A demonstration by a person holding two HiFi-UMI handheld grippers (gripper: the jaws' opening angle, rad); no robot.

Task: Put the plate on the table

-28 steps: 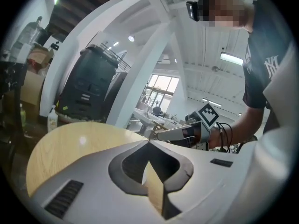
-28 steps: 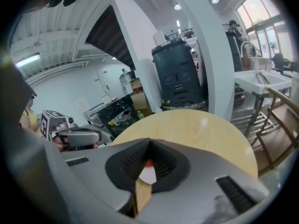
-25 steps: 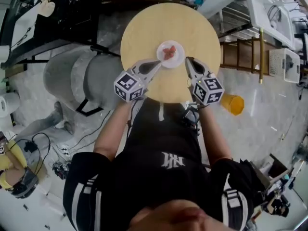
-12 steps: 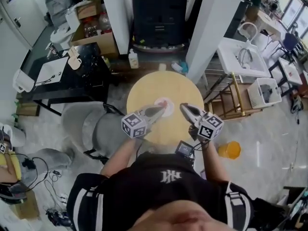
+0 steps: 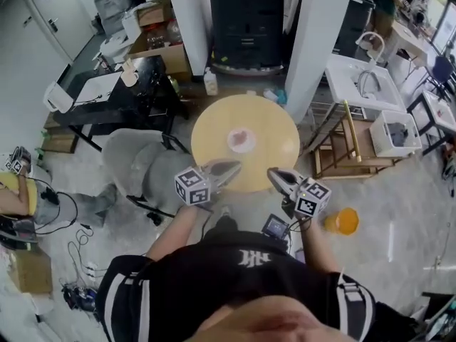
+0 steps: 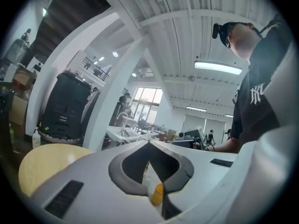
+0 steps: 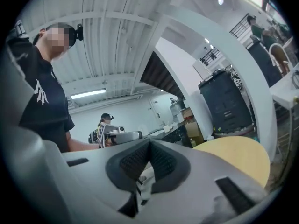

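A small white plate with pinkish food lies near the middle of the round wooden table. My left gripper hovers over the table's near edge, a short way short of the plate, jaws shut and empty. My right gripper is held just off the near rim, to the plate's right, also shut on nothing. In the left gripper view the gripper points up past the table; the plate is hidden there. The right gripper view shows its closed gripper and the tabletop, no plate.
A grey chair stands left of the table. An orange cup sits on the floor at the right. A black desk, white pillars, a black cabinet and a wooden rack with white bins ring the table.
Both grippers have drawn back from the plate's sides towards the person. The plate stays on the table. The head camera has risen, so the room shows wider.
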